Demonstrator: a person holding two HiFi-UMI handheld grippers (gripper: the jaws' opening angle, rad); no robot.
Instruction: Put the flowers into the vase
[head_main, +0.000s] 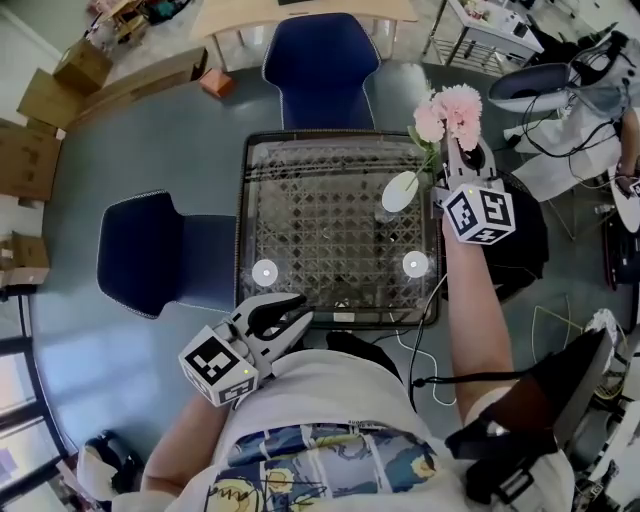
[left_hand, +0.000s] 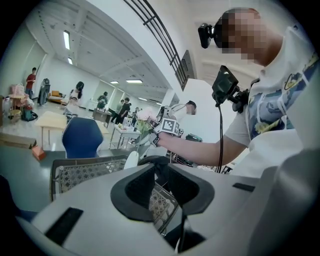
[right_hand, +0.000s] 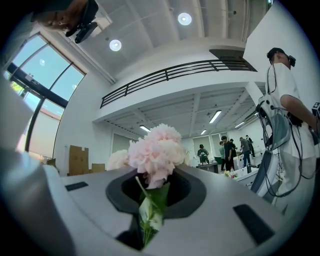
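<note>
A glass-topped lattice table (head_main: 320, 215) stands between two blue chairs (head_main: 320, 60) (head_main: 140, 250), with a white vase (head_main: 400, 190) on it near the far right corner and nothing blocking the vase. The flowers (head_main: 450, 110) are pale pink, full-headed blooms on a green leafy stem, held in the air just beside the vase. The right gripper (head_main: 462, 152) has its jaws pinching the stem (right_hand: 149, 212), while the left gripper (head_main: 290, 312) sits at the table's near edge, jaws pressed together and empty.

Vase (head_main: 400, 190) on table (head_main: 320, 140), flowers (head_main: 450, 108) beside
</note>
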